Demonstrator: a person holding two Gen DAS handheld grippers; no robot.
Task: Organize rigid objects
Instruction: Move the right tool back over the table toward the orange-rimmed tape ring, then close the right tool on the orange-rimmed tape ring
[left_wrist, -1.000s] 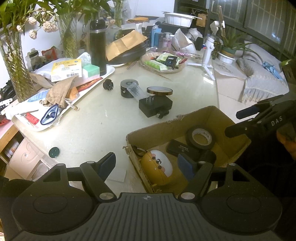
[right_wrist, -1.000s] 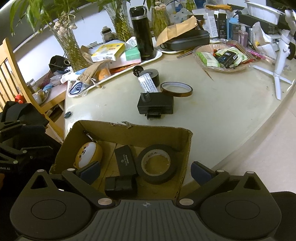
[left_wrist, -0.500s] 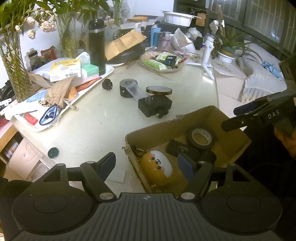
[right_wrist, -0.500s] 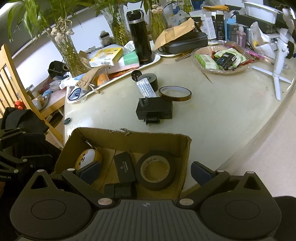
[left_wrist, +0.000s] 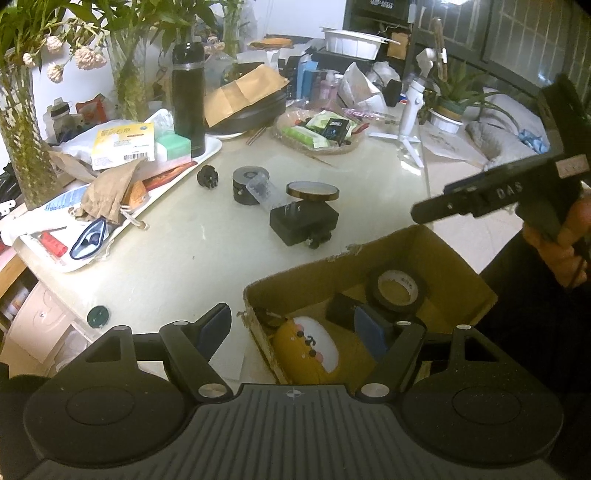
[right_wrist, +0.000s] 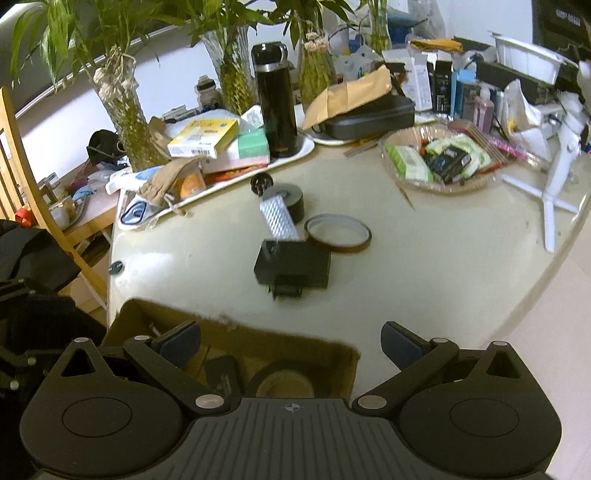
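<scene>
Both claws are spread wide and empty: left claw (left_wrist: 295, 325) over the cardboard box (left_wrist: 436, 243), right claw (right_wrist: 291, 341) at its far rim. Black adapter (right_wrist: 293, 267) sits on the desk (right_wrist: 424, 258) just beyond the box, amber tape ring (right_wrist: 338, 232) touching it.

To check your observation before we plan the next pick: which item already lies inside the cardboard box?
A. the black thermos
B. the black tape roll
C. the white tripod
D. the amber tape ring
B: the black tape roll lies inside the cardboard box, while the amber tape ring, black thermos and white tripod stand out on the table.
</scene>
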